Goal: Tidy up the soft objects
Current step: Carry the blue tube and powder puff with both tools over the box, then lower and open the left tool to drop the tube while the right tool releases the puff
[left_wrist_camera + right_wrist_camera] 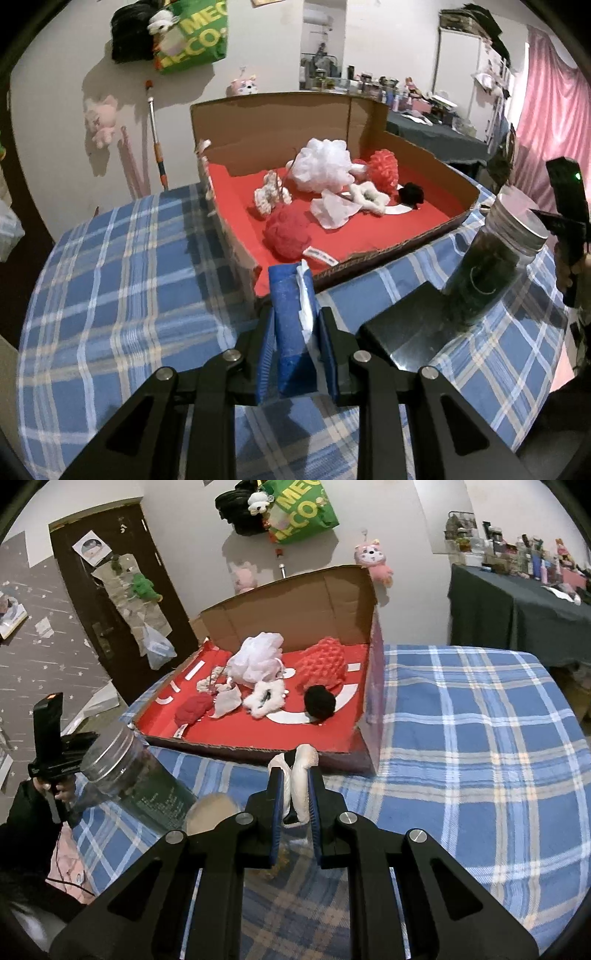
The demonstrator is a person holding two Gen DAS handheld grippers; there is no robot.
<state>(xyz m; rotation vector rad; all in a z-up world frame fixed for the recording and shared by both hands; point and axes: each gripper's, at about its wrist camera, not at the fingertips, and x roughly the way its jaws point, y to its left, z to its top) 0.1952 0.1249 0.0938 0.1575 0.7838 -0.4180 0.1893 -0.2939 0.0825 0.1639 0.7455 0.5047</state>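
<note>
My left gripper (297, 317) is shut on a blue sponge block (290, 306) with a white tag along its side, held above the checked tablecloth just short of the box's near corner. My right gripper (295, 775) is shut on a white fuzzy soft item (301, 775) with a black part, close to the near wall of the cardboard box (258, 748). The red-lined box (406, 242) holds a white mesh puff (321, 164), a red puff (384, 171), a red ball (288, 230), a black pompom (412, 194) and a white fuzzy ring (369, 195).
A clear jar with a metal lid (491, 258) stands on a flat black object (406, 332) between the two grippers; the jar (125, 771) is left of my right gripper. The blue checked cloth (480, 738) spreads to the right of the box. Plush toys hang on the wall.
</note>
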